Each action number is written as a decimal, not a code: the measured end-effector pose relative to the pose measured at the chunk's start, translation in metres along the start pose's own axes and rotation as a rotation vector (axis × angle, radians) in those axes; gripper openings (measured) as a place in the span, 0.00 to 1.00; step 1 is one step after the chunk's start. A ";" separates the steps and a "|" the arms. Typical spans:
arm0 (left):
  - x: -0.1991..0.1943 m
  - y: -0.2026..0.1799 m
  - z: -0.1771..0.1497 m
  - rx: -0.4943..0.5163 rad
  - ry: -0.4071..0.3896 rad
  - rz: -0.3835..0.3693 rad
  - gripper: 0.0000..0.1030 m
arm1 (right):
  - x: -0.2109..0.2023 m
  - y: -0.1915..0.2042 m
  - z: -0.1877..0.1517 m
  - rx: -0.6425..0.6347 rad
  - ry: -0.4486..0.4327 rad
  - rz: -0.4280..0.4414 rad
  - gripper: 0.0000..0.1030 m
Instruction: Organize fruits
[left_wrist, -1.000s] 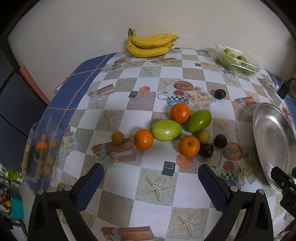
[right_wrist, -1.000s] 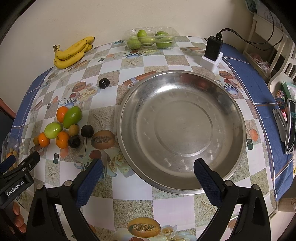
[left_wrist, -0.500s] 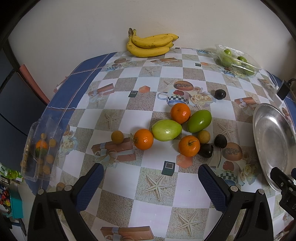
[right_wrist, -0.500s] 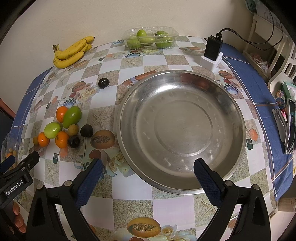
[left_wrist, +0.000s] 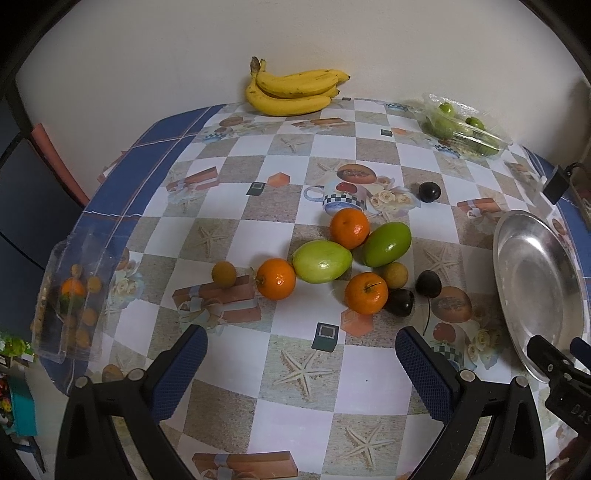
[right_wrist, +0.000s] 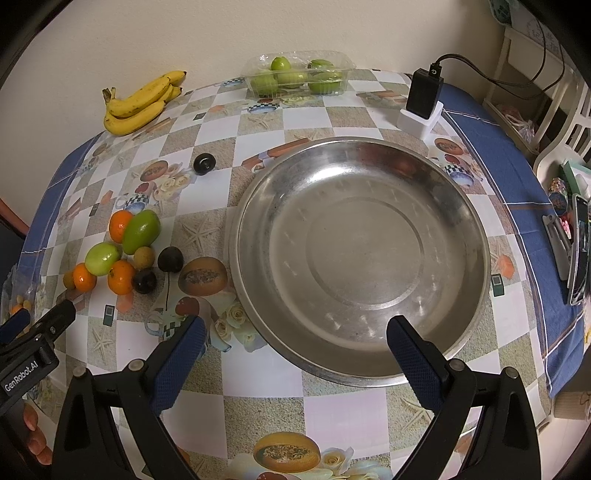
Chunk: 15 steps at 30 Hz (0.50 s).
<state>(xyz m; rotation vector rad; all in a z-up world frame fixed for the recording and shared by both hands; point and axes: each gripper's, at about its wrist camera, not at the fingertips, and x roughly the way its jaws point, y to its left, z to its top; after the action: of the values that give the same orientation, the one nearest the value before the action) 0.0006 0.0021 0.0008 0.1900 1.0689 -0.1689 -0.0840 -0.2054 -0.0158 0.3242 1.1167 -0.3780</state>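
Presently, the table (right_wrist: 332, 406) carries a steel tray (right_wrist: 476, 236) — the reference for all below. The right gripper (right_wrist: 293, 345) hovers at its near rim, jaws spread wide, holding nothing. Left of the tray, the left gripper (left_wrist: 301, 363) is likewise spread and empty. Beyond the tray: a clear box of green fruit (right_wrist: 297, 77); far left, bananas (right_wrist: 142, 103). Just left of the tray — 3 oranges (left_wrist: 276, 283), 2 green mangoes (left_wrist: 321, 260), dark plums (left_wrist: 428, 283).
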 end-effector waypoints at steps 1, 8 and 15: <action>0.000 0.000 0.000 -0.002 -0.002 -0.004 1.00 | 0.000 0.000 0.000 -0.001 0.000 0.000 0.96; 0.000 0.004 0.001 -0.015 -0.005 -0.037 1.00 | 0.000 0.000 0.001 -0.001 0.004 -0.004 0.96; 0.000 0.006 0.001 -0.025 -0.015 -0.049 1.00 | 0.001 0.001 0.000 0.004 0.008 -0.008 0.96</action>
<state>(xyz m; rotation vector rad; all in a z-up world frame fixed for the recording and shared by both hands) 0.0030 0.0079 0.0019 0.1401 1.0605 -0.2013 -0.0830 -0.2052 -0.0167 0.3252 1.1257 -0.3868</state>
